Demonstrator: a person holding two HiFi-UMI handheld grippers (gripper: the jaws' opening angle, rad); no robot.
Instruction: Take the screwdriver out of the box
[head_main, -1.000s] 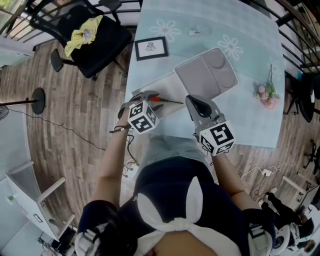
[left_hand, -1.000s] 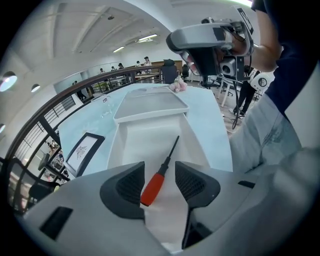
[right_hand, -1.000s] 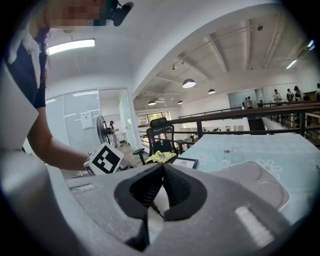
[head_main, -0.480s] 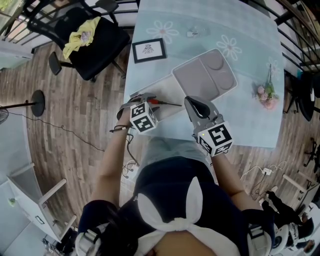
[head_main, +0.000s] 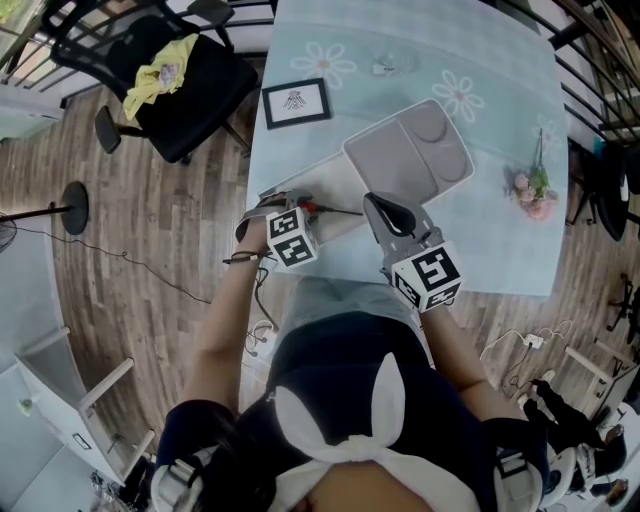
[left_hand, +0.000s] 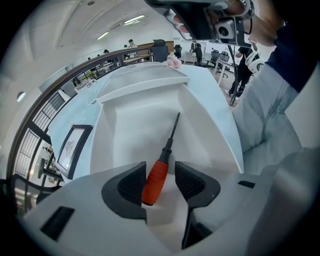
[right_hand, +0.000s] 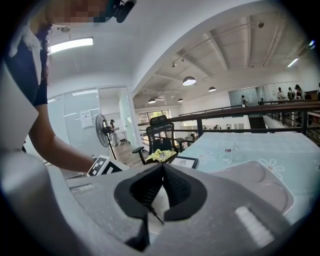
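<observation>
Left gripper: the left gripper (left_hand: 159, 181) has its jaws apart, straddling the red handle of the screwdriver (left_hand: 156, 177). The handle sits close against the left pad, and a gap shows on the right side, so it is not clamped.
Right gripper: the right gripper (right_hand: 162, 172) has its jaws closed tip to tip with nothing held. It hangs just beside the box on the person's near side.
Where the screwdriver is: it lies on the floor of the open white box (left_hand: 120, 135), at the end nearest the left gripper.
Done: the left gripper is lined up on the handle, which looks like the approach finished.
Left to do: by my reading, squeeze the handle, lift the tool clear of the box walls and set it on the table (head_main: 500, 240). Nothing is out of the box.
Long axis: it runs roughly along the length of the box, and the tool looks flat rather than propped.
Which way it points: the handle end is at the left gripper, and the thin dark shaft points away from it down the box. In the head view that is toward the right, in the direction of the right gripper.
Nearby: a grey tray (head_main: 410, 150) lies touching or just past the far end of the box.
</observation>
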